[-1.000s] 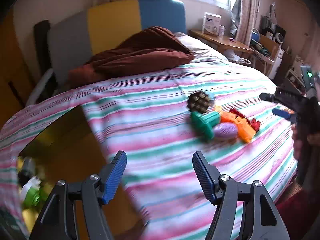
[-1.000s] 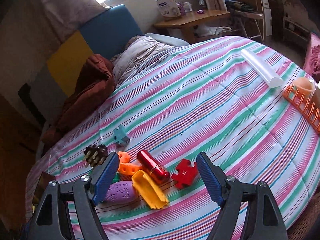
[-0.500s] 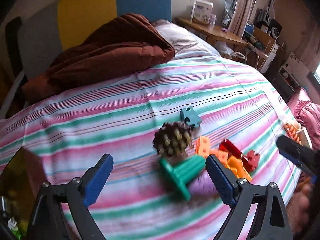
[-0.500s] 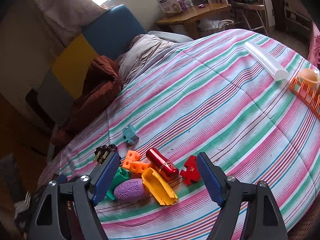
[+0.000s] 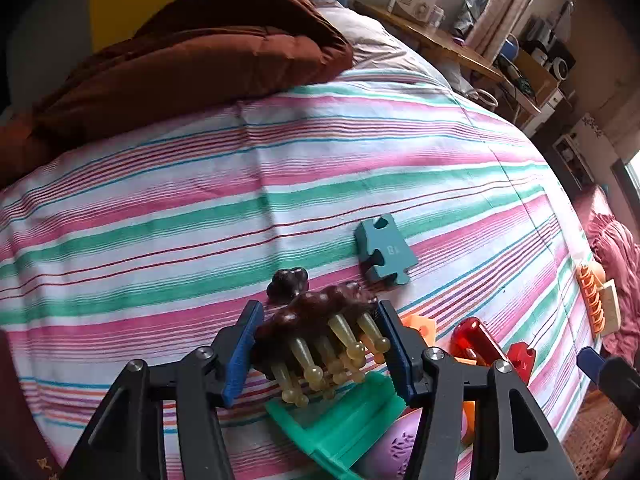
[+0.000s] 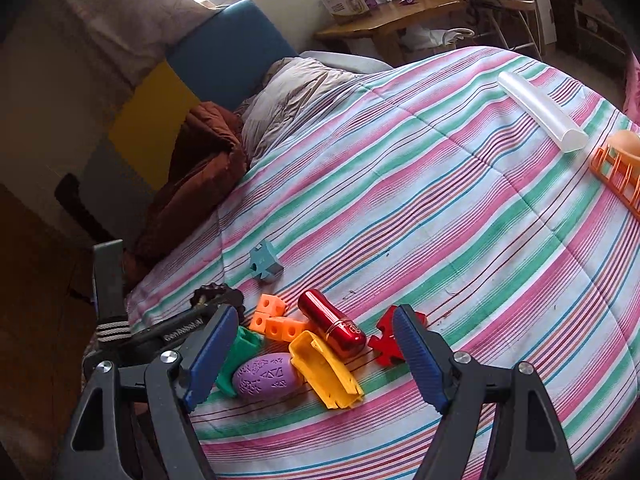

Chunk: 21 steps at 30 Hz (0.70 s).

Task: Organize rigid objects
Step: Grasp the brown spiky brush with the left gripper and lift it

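The left gripper has its blue ribbed pads against both sides of the brown spiky massage brush, which lies on the striped bedcover at the edge of the toy pile; I judge it light and stiff in its knobby body, but the amber pins look bendable and slippery, so the body is the better place to hold. Just beside the brush lie a green ridged plastic piece, orange cubes, a glossy red cylinder and, slightly beyond it, a teal foam puzzle piece. The right gripper hovers wide and empty over the pile near the brush.
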Tool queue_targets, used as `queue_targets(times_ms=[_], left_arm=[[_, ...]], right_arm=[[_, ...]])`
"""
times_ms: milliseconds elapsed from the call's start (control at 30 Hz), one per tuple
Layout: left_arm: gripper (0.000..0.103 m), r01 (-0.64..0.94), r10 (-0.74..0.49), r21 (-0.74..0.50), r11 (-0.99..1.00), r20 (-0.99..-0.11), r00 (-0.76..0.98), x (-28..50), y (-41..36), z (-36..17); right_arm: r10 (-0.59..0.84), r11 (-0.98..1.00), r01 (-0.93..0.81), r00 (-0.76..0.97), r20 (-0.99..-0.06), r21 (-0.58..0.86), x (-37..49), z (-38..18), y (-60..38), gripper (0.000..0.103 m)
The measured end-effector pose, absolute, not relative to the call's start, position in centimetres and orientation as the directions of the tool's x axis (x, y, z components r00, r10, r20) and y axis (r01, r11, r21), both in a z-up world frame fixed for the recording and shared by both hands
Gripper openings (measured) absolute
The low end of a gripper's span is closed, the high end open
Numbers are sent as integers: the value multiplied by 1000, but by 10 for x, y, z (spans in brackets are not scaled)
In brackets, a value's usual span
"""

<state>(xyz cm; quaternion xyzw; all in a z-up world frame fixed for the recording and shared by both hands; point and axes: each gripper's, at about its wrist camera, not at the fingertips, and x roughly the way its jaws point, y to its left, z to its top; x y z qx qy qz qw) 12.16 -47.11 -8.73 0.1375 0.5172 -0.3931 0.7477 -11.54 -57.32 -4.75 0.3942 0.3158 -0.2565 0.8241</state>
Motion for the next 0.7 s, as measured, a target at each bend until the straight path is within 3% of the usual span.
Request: queue_targets(times_ms=[367,700], left_arm=[[58,726,-531,-196,659,-805,265,104,-400,-35],[58,752,-569,-205,626,-780,261,44,-324,-22]], right_arm=[[-168,497,700,658,-734,513,-124,-58,-588,81],[-179,391,741,643,-745,546,-139,-72,-608,79]])
